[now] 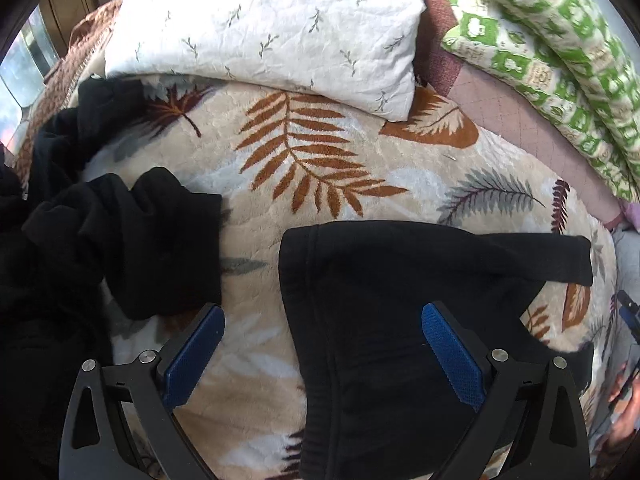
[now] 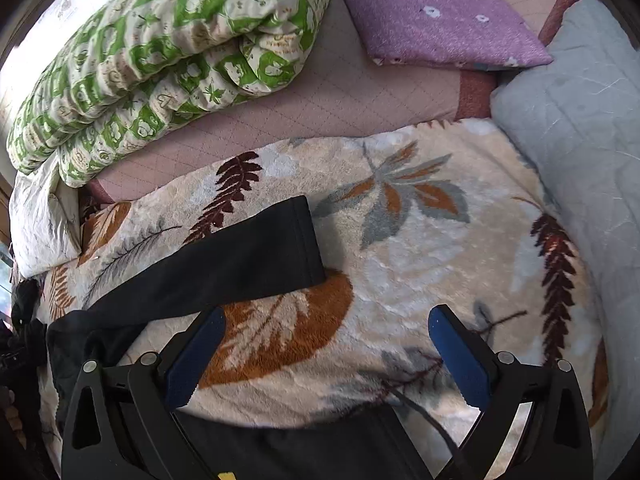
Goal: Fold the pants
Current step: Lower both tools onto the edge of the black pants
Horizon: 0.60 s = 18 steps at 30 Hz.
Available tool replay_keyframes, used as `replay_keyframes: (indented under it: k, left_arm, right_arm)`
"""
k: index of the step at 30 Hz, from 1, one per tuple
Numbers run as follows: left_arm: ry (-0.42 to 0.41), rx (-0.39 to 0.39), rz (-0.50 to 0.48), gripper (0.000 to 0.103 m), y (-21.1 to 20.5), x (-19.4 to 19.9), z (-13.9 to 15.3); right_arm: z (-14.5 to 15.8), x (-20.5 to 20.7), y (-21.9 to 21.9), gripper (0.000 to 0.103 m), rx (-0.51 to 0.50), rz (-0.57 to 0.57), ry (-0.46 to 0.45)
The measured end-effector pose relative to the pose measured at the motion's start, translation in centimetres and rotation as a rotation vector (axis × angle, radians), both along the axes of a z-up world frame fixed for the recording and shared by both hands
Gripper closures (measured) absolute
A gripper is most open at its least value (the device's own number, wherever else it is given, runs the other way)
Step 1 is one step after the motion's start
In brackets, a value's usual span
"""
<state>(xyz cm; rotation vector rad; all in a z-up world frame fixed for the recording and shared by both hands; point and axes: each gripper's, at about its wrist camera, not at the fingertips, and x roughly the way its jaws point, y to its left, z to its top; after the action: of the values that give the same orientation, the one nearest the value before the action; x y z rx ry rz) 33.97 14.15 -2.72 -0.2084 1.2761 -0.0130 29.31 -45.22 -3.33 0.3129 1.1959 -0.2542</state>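
The black soft-fabric pants lie spread on the leaf-print fleece blanket, likely for folding. The left tool and right tool hover wide, holding nothing.

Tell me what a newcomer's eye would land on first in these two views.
The black pants stand out first, lying dark across the pale leaf-print blanket, one leg stretched out flat. Then both open grippers, the left gripper over the pants and the right gripper over bare blanket. Behind lies a rolled green-and-white quilt, beside a white pillow.
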Motion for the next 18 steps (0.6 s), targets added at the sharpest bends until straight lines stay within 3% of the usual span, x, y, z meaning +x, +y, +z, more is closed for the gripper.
replay_keyframes:
  k: [5,14,18]
  left_arm:
    - [0.078,-0.091,0.038,0.008,1.1,3.3,-3.8]
    - [0.092,-0.091,0.034,0.008,0.1,5.6,-6.7]
    - [0.092,-0.125,0.052,0.008,-0.3,6.8,-7.3]
  right_arm:
    - [-2.7,3.0,-0.6,0.002,0.055,0.015,0.024]
    - [-5.8,6.3,-1.3,0.003,0.12,0.037,0.083]
    - [-7.1,7.5,-1.0,0.011,0.122,0.059,0.131]
